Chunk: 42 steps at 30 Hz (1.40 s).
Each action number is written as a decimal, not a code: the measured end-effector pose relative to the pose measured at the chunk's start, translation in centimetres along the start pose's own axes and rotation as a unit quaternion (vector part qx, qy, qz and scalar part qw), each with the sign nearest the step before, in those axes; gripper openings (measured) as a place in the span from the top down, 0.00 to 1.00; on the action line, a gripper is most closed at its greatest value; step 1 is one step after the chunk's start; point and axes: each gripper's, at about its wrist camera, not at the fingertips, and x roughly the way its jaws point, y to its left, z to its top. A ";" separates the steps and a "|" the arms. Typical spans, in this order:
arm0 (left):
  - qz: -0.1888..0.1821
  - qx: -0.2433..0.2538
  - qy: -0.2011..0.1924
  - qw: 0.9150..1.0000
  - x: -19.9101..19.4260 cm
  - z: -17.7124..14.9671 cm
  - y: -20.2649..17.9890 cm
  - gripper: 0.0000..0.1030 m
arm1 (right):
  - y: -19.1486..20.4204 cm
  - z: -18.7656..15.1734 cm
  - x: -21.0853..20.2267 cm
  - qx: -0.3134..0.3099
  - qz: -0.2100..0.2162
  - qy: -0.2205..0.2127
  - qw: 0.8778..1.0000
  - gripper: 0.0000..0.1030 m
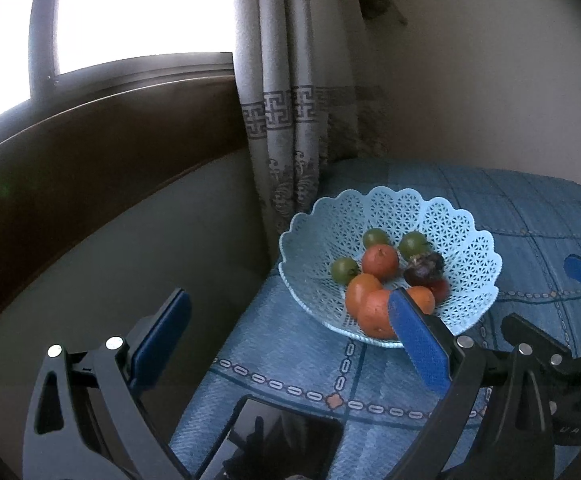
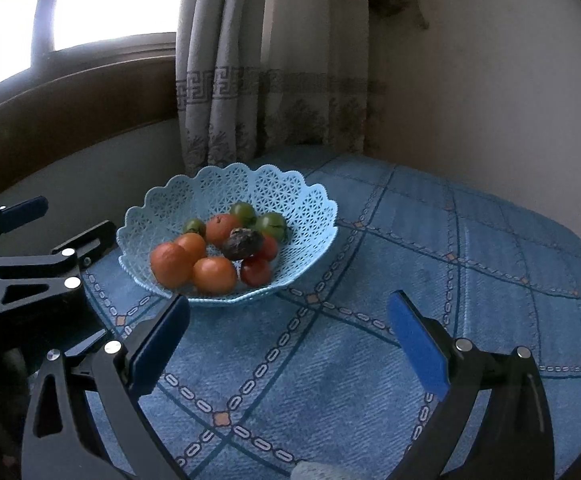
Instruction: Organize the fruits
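Note:
A pale blue lattice basket stands on the blue patterned tablecloth near the curtain. It holds several oranges, three green fruits, a dark wrinkled fruit and red fruits. My left gripper is open and empty, low at the table's left edge, its right finger crossing the basket's near rim. My right gripper is open and empty over bare cloth, to the right of and nearer than the basket.
A black phone lies on the cloth at the near left edge. A patterned curtain hangs behind the basket, beside a window and a brown sill. The blue cloth stretches right of the basket. Something white lies at the near edge.

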 end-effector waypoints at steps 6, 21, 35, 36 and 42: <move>-0.005 0.009 0.006 1.000 0.3 -0.3 -0.7 0.03 | 0.0 -0.1 -0.1 -0.001 0.004 0.000 1.000 0.05; -0.007 0.017 0.010 1.000 0.5 -0.5 -1.1 0.03 | 0.2 -0.1 -0.1 -0.004 0.003 0.001 1.000 0.05; -0.007 0.019 0.010 1.000 0.6 -0.6 -1.2 0.03 | 0.4 -0.2 0.0 -0.005 0.002 0.000 1.000 0.05; -0.007 0.020 0.011 1.000 0.6 -0.6 -1.2 0.03 | 0.4 -0.2 0.0 -0.005 0.002 0.000 1.000 0.05; -0.006 0.021 0.011 1.000 0.6 -0.6 -1.3 0.03 | 0.4 -0.3 -0.1 -0.008 0.003 0.000 1.000 0.05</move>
